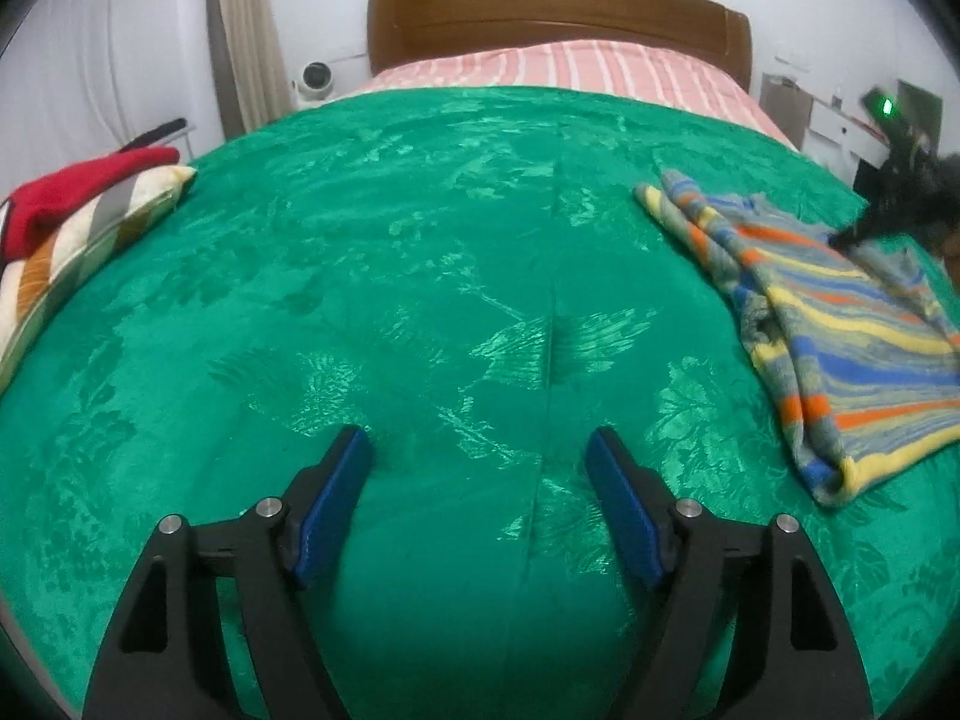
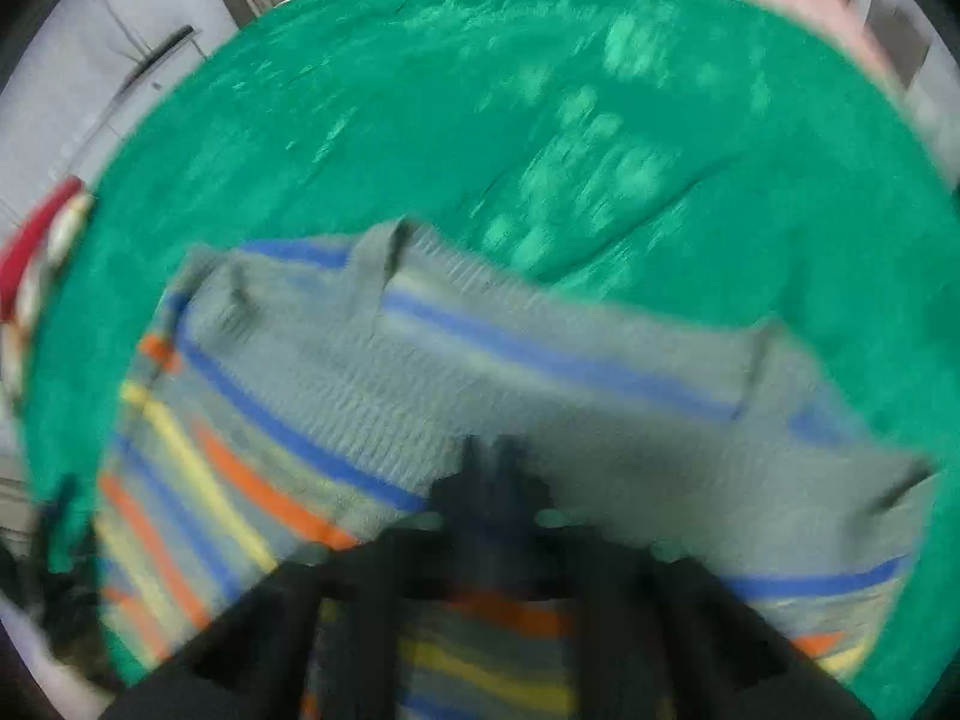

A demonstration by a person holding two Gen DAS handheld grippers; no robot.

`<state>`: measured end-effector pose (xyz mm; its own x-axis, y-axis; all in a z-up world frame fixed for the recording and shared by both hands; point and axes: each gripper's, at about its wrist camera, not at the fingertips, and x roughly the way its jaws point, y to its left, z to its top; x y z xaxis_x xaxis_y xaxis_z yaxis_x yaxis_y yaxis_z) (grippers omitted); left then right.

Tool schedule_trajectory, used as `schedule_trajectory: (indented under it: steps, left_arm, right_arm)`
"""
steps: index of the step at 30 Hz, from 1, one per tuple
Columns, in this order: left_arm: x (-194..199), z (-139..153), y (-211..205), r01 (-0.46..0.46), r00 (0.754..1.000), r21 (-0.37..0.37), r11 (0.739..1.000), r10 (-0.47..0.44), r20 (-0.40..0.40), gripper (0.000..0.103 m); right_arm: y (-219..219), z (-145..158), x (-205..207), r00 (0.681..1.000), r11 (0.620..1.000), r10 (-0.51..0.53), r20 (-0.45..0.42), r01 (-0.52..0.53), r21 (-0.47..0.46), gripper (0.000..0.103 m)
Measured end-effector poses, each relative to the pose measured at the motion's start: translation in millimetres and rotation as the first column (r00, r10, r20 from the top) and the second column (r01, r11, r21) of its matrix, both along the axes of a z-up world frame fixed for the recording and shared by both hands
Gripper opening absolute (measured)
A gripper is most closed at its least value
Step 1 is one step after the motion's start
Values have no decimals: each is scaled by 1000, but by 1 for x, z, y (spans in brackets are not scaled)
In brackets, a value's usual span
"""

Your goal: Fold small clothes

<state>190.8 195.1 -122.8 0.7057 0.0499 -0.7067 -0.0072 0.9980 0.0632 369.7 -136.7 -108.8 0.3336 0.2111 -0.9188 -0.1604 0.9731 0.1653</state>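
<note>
From the left wrist we see no writing we can read. Our left gripper (image 1: 477, 456) hangs wide open over the green bedspread (image 1: 390, 276), holding nothing. The striped sweater (image 1: 840, 336) lies on the bedspread's right side, where our right gripper (image 1: 852, 234) touches its far edge. A red cloth (image 1: 72, 192) rests on a striped pillow (image 1: 84, 246) at left.

From the right wrist, heavily blurred, our right gripper (image 2: 495, 450) looks closed on the sweater (image 2: 420, 384), over the bedspread (image 2: 480, 120).
</note>
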Motion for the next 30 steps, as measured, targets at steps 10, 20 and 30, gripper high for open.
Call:
schedule_trajectory:
  steps: [10,20,30]
  left_arm:
    - [5,-1,-3,7,1000,-8,1000,-7,-2,80]
    - [6,-1,-4,10,1000,-8,1000,-10,-5,82]
    - [6,-1,-5,11,1000,-8,1000,-11,-3,82]
  right_arm:
    - [-7,-17,12,995,997,-69,73,71,-13,3]
    - [-102,43,-15,970,981,-191,148,188,35,38]
    - [-164,-11,-37,953,951,-299,35,301,-64,4]
